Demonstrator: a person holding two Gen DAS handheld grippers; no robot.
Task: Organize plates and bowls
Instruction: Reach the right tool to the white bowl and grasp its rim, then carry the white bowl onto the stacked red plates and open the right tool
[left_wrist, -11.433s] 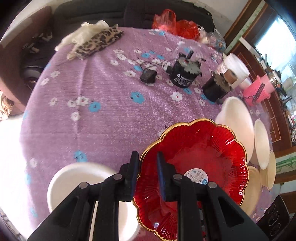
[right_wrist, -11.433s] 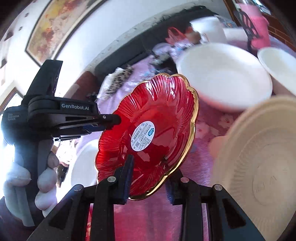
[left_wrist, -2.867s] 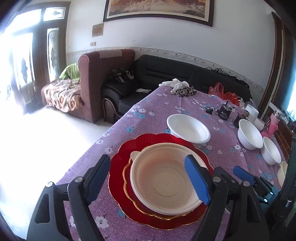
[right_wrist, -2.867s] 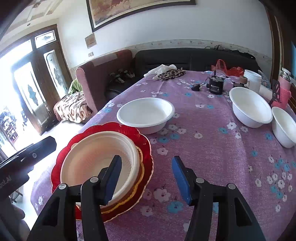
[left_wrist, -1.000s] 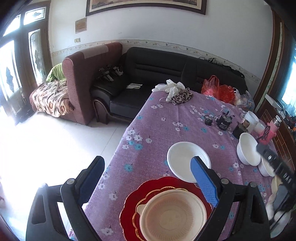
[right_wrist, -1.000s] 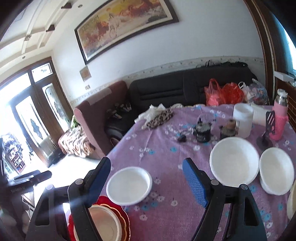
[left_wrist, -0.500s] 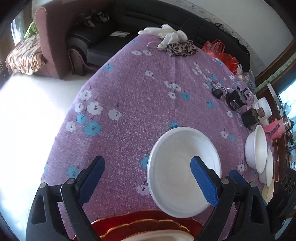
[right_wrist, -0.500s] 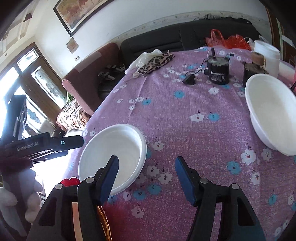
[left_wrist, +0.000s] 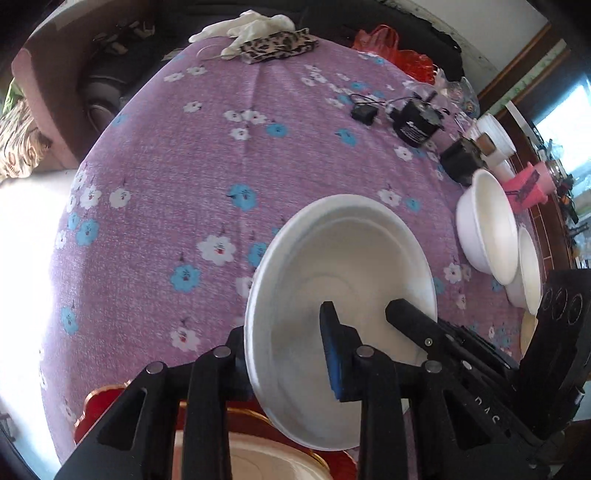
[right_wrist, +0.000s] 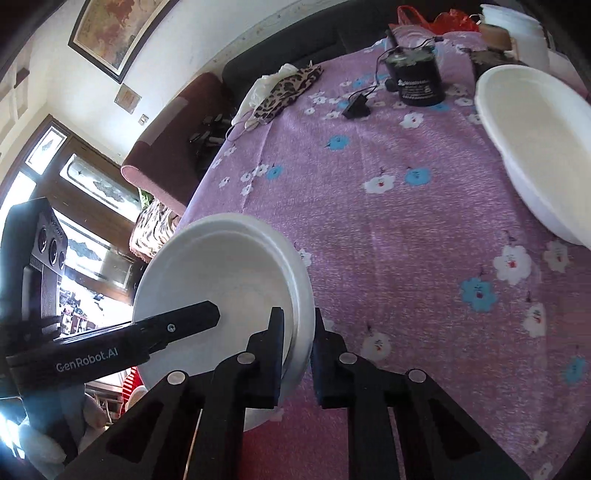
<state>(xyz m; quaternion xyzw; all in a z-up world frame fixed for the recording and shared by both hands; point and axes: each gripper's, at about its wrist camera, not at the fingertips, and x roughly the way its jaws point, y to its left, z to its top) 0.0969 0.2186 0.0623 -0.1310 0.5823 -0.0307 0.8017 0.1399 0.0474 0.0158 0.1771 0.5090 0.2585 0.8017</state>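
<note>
At 6 o'clock in the left wrist view, the left gripper (left_wrist: 286, 350) has its fingers closed on the near rim of a white bowl (left_wrist: 343, 280), one finger inside and one outside. The bowl is tilted, above the purple floral tablecloth (left_wrist: 184, 166). Below it, at 6 o'clock, show a red plate (left_wrist: 92, 410) and a cream bowl (left_wrist: 258, 461) on it. At 3 o'clock two more white bowls (left_wrist: 484, 236) sit side by side.

At 6 o'clock in the right wrist view, the right gripper (right_wrist: 297, 350) pinches the same white bowl (right_wrist: 221, 273) by its right rim, jaws nearly together. The left gripper (right_wrist: 177, 325) reaches in from 9 o'clock. A large white bowl (right_wrist: 535, 147) sits at 2 o'clock, a black jar (right_wrist: 417, 81) at 1 o'clock.
</note>
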